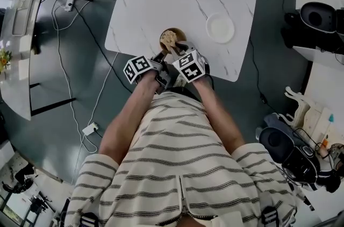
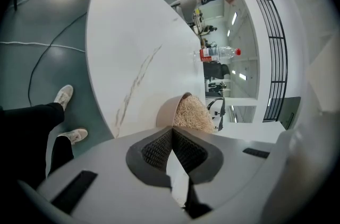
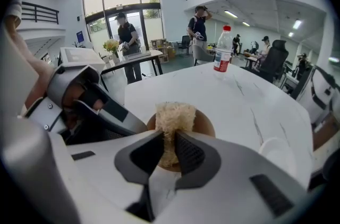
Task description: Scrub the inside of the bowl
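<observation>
Pinches pale fibrous scrubber (image 3: 174,114), soft and springy, in right gripper (image 3: 169,139); clamps left rim of small brown bowl (image 3: 204,125) with left gripper (image 2: 171,130). Probably light and slide-prone.

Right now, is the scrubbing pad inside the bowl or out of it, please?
Inside: the right claw grips the pad, its lower end within the bowl's rim.

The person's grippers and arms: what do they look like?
The left gripper and the right gripper each have a pale grey moulded body and dark ribbed pads. Each carries a white cube with black square markers. The person wears a pale shirt with thin dark stripes and short sleeves.
</observation>
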Demonstrator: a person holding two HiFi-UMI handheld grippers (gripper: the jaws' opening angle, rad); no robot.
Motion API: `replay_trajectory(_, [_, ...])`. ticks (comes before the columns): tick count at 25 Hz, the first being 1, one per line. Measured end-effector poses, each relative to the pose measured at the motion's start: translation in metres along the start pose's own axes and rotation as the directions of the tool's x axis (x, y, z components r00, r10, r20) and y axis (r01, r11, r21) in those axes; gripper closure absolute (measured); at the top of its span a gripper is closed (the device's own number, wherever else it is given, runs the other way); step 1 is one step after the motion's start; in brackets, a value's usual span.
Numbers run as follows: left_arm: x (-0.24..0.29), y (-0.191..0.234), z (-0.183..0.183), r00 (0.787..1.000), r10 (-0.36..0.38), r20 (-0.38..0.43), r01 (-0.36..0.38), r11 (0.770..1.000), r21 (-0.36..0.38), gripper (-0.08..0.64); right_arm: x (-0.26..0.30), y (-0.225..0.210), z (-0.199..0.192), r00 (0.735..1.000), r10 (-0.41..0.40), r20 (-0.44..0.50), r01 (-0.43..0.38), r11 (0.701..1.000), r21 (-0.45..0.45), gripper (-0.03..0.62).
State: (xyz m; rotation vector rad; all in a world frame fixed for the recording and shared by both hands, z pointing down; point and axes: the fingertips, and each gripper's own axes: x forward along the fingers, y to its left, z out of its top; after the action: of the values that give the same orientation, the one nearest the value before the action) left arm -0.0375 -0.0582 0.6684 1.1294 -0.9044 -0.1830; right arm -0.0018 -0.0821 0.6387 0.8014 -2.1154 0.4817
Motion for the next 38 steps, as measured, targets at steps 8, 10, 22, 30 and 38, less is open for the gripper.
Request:
replay_trajectory(8, [-0.001, -0.001, 0.0, 1.0, 0.002, 0.007, -0.002, 1.0, -0.007, 0.554, -0.004, -0.01, -0.003, 0.998, -0.054, -0.045, 0.051, 0.996, -0.074, 0.522])
replay_trajectory(10, [-0.001, -0.001, 0.0, 1.0, 0.003, 0.008, -0.003, 1.0, -0.007, 0.554, -0.004, -0.014, -0.002, 0.997, -0.062, -0.048, 0.059, 0.996, -0.063, 0.522])
replay_trajectory(22, [-0.001, -0.001, -0.003, 1.0, 0.007, 0.002, -0.007, 1.0, 0.008, 0.554, -0.006, -0.03, 0.011, 0.995, -0.092, -0.025, 0.091, 0.995, -0.027, 0.522])
replay_trajectory(30, [-0.001, -0.002, -0.004, 1.0, 0.002, -0.007, -0.002, 1.0, 0.015, 0.554, -0.002, -0.028, 0.026, 0.997, -0.077, 0.01, 0.077, 0.997, 0.018, 0.522])
replay_trajectory(38, [-0.002, -0.002, -0.002, 1.0, 0.0, -0.009, 0.0, 1.0, 0.012, 0.554, 0.005, -0.017, 0.041, 0.998, -0.047, 0.041, 0.045, 0.998, 0.032, 0.522])
